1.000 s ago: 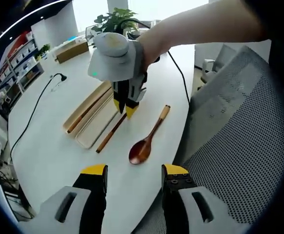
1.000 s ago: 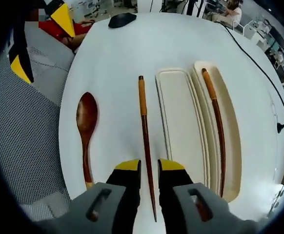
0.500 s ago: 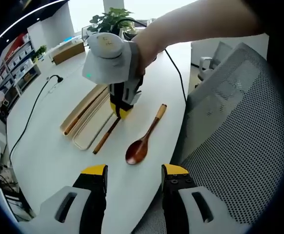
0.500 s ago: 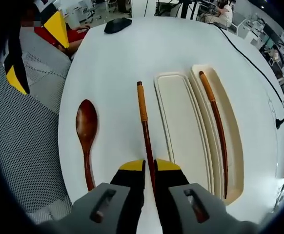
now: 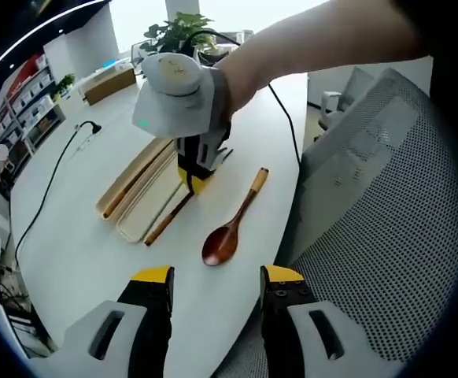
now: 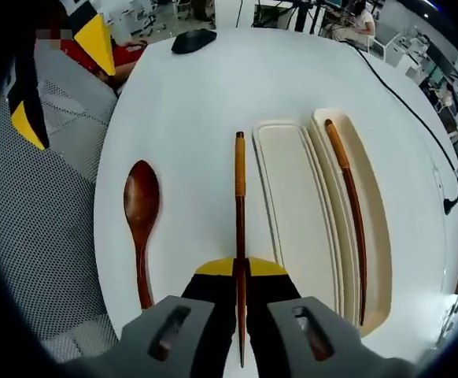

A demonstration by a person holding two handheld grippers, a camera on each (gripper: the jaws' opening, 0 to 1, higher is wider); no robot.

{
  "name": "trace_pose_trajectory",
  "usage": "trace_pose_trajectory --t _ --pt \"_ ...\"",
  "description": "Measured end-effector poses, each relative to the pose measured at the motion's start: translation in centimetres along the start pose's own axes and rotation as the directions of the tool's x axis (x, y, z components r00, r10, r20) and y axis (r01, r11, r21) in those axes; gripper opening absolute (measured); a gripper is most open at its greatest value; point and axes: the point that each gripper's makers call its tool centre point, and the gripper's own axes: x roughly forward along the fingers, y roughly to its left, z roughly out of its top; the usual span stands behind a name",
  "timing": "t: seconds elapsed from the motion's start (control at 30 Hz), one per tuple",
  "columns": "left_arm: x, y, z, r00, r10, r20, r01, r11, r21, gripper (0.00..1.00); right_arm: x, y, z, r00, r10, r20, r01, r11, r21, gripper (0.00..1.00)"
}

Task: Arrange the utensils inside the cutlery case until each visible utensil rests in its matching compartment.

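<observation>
Right gripper view: fingers pinch chopstick between spoon and case

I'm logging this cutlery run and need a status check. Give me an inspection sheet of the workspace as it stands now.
Surface: white table, bare around the case.
Job's things: case tray holds one chopstick; a flat lid lies beside it; second chopstick sits between the right gripper's jaws; wooden spoon lies on the table, outside the case.
Clutter: dark object at the far table edge.
Grippers: right gripper shut on the second chopstick; left gripper open, holding nothing.
Cables: black cable runs across the table.
Surroundings: mesh chair, potted plant, shelves.
</observation>
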Motion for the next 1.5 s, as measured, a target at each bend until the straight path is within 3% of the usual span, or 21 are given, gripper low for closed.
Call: trace_pose_trajectory --t 0.1,0.57,0.97,1.5 --pt "0.0 0.0 0.0 1.000 0.002 0.001 -0.002 1.000 -0.001 0.45 0.0 -0.3 0.1 1.000 -0.016 0.025 0.015 1.000 0.026 0.00" --pt "0.1 -0.1 -0.1 1.000 -0.003 -0.005 0.003 1.000 0.006 0.45 -0.8 -0.5 0.0 0.999 -0.014 0.030 0.014 1.000 -0.020 0.00" --pt "0.1 -0.1 -0.1 1.000 -0.005 -0.006 0.005 1.000 0.008 0.45 -2.5 -1.2 1.2 0.995 -0.010 0.104 0.010 1.000 0.005 0.00" --pt "0.1 -0.1 0.0 1.000 -0.006 -0.006 0.007 1.000 0.010 0.45 -4.5 -1.8 2.4 0.989 -0.018 0.146 0.020 1.000 -0.014 0.00"
